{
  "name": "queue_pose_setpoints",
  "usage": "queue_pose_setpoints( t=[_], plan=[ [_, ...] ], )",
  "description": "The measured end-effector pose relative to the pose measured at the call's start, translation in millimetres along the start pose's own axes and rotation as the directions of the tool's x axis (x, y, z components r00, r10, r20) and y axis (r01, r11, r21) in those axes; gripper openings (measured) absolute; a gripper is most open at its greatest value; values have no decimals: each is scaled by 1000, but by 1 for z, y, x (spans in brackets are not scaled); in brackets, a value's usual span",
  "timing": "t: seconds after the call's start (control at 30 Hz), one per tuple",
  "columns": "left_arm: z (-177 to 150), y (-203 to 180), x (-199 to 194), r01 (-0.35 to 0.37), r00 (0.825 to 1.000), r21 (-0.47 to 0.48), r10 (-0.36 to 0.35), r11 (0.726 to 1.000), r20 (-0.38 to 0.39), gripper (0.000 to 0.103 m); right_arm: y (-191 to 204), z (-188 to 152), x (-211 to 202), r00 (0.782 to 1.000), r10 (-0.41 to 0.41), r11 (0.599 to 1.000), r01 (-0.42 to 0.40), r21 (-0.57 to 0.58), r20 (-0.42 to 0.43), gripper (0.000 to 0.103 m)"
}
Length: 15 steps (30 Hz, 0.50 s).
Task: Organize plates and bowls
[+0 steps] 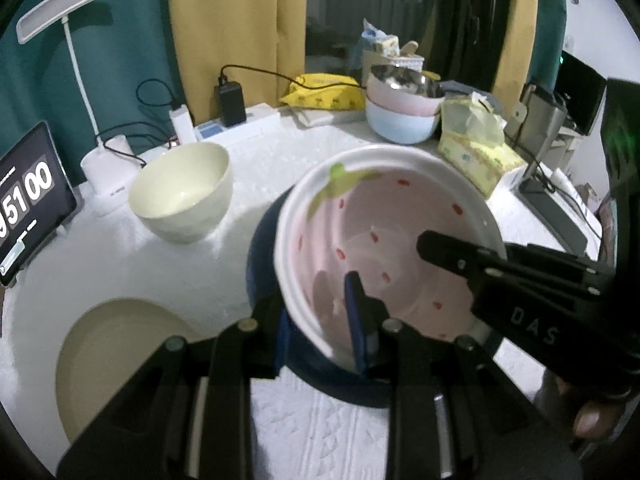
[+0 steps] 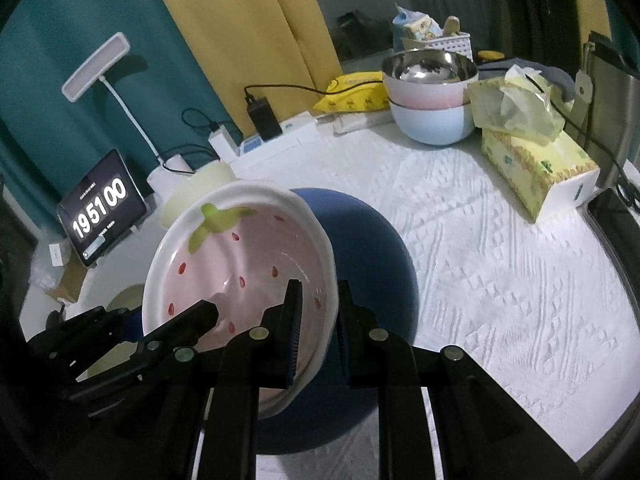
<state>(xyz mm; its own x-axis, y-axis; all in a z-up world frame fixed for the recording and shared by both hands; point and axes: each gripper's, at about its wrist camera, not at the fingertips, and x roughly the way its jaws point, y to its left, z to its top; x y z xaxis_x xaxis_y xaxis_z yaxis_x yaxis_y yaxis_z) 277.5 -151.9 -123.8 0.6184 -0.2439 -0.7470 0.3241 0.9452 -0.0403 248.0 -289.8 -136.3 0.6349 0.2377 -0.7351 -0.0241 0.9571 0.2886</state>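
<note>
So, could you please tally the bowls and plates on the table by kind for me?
Bowls: 4, the strawberry bowl, cream bowl, pink bowl and light blue bowl.
Plates: 2, the dark blue plate and cream plate.
Total: 6

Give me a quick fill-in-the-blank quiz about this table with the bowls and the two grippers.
1. Both grippers clamp the rim of the pink strawberry-patterned bowl, which hangs over a round dark ____ plate.
2. The shiny steel bowl tops a stack of ____ bowls.
3. The empty cream bowl stands near the white desk ____.

Missing words: blue; three; lamp
</note>
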Motion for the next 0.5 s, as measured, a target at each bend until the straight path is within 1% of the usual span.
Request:
queue_pose_setpoints(
  t=[0.27,0.5],
  plan=[
    [0,-4,6,0,1000,8,0,1000,-17,27,2,1,4,999,-47,999,47,-27,-8,18],
    [-1,-4,7,0,1000,7,0,1000,-25,28,4,3,7,998,-63,997,62,-47,-14,19]
  ],
)
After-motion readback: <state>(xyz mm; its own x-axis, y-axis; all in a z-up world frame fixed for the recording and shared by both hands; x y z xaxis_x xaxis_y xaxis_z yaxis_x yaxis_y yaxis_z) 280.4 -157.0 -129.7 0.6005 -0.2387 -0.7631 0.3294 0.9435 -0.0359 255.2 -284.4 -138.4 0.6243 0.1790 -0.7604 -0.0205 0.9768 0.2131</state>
